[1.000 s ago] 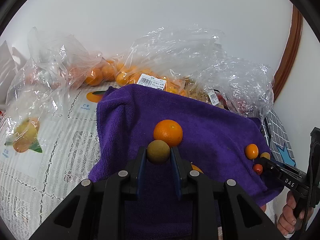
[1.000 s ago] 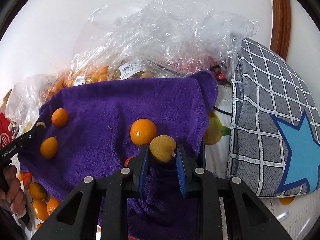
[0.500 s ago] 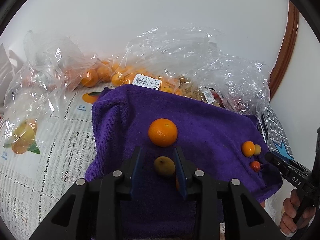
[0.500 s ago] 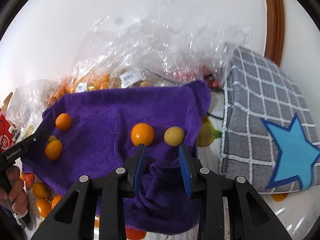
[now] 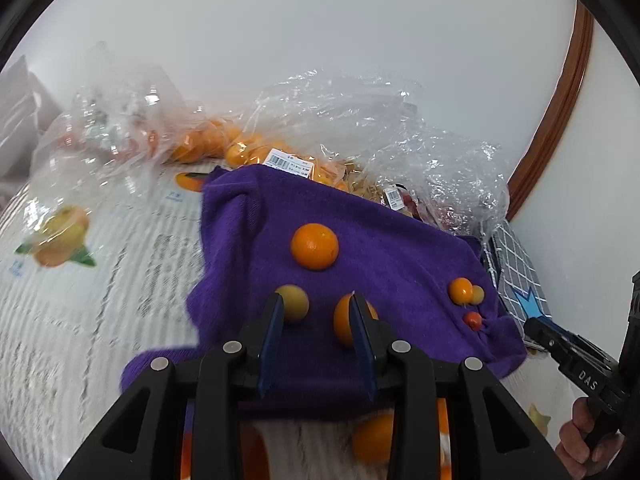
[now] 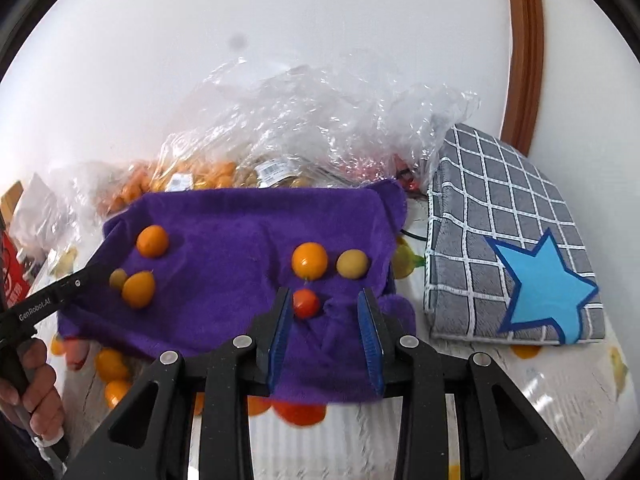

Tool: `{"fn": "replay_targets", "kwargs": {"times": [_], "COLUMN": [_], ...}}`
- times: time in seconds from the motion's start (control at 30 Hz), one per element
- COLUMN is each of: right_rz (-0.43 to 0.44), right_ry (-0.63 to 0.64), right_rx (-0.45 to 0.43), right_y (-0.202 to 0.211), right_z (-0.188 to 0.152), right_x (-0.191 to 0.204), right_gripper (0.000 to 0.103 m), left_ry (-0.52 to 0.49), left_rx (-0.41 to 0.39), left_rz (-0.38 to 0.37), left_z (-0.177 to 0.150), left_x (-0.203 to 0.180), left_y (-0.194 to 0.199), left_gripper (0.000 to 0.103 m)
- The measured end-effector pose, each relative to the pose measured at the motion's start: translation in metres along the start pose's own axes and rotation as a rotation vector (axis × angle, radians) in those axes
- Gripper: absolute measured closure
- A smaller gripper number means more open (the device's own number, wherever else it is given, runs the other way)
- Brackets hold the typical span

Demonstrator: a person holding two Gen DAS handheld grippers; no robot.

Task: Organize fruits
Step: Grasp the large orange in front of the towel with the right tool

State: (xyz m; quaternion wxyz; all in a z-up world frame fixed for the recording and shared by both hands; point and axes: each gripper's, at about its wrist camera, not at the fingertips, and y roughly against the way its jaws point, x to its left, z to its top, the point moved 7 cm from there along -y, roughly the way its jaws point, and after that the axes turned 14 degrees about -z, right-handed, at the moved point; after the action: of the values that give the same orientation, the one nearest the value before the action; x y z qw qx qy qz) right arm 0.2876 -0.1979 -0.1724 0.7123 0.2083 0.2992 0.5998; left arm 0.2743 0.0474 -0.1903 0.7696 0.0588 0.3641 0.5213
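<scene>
**Sorting fruit on a purple towel**

Hovering over the near edge of a purple towel, the left gripper has its jaws wide apart and holds nothing. A yellow-green fruit sits just beside its left finger, and an oval orange fruit lies partly behind its right finger. Farther back, toward the towel's middle, rests a round orange. At the towel's right edge three small fruits cluster: an orange one touching a pale yellow one, with a red one just in front.

The right gripper, over the towel's near right corner, likewise has its jaws spread and empty; the red fruit lies on the cloth between its fingers, close to the left one. Clear plastic bags of oranges line the towel's far edge. A grey checked cushion with a blue star lies just beside the towel's right edge. More loose orange fruit lies off the towel's near left corner, on the white patterned bench cover.
</scene>
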Motion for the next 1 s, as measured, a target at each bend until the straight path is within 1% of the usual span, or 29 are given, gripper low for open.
{"fn": "replay_targets", "kwargs": {"times": [0.1, 0.17, 0.3, 0.43, 0.5, 0.53, 0.57, 0.63, 0.73, 0.9, 0.97, 1.0], "right_rz": [0.031, 0.063, 0.122, 0.182, 0.192, 0.192, 0.197, 0.198, 0.222, 0.212, 0.204, 0.198], "right_ry": [0.012, 0.027, 0.058, 0.078, 0.085, 0.087, 0.084, 0.074, 0.059, 0.087, 0.098, 0.105], "right_rx": [0.026, 0.055, 0.081, 0.109, 0.119, 0.124, 0.124, 0.129, 0.145, 0.18, 0.184, 0.183], "right_y": [0.014, 0.02, 0.029, 0.03, 0.028, 0.026, 0.023, 0.019, 0.012, -0.001, -0.003, -0.003], "right_z": [-0.01, -0.02, -0.042, -0.061, -0.066, -0.068, -0.068, -0.068, -0.065, -0.066, -0.067, -0.068], "right_x": [0.009, 0.018, 0.041, 0.063, 0.072, 0.076, 0.077, 0.079, 0.084, 0.097, 0.1, 0.1], "right_gripper": [0.068, 0.063, 0.062, 0.061, 0.061, 0.059, 0.055, 0.053, 0.05, 0.05, 0.06, 0.06], "left_ry": [0.0, -0.005, -0.032, -0.044, -0.045, -0.043, -0.034, 0.006, 0.035, 0.049, 0.045, 0.041], "left_rx": [-0.004, -0.005, -0.013, -0.013, -0.012, -0.01, -0.003, 0.016, 0.026, 0.034, 0.04, 0.044], "left_rz": [0.001, 0.008, 0.026, 0.03, 0.028, 0.028, 0.017, -0.022, -0.033, -0.05, -0.049, -0.05], "left_z": [-0.007, -0.011, -0.018, -0.025, -0.027, -0.027, -0.028, -0.029, -0.03, -0.03, -0.032, -0.033], "left_x": [0.002, 0.004, 0.004, 0.005, 0.007, 0.007, 0.008, 0.012, 0.016, 0.016, 0.015, 0.015], "left_y": [0.012, 0.021, 0.037, 0.051, 0.055, 0.056, 0.056, 0.055, 0.051, 0.049, 0.047, 0.047], "left_gripper": [0.071, 0.071, 0.069, 0.069, 0.069, 0.069, 0.068, 0.068, 0.068, 0.068, 0.068, 0.068]}}
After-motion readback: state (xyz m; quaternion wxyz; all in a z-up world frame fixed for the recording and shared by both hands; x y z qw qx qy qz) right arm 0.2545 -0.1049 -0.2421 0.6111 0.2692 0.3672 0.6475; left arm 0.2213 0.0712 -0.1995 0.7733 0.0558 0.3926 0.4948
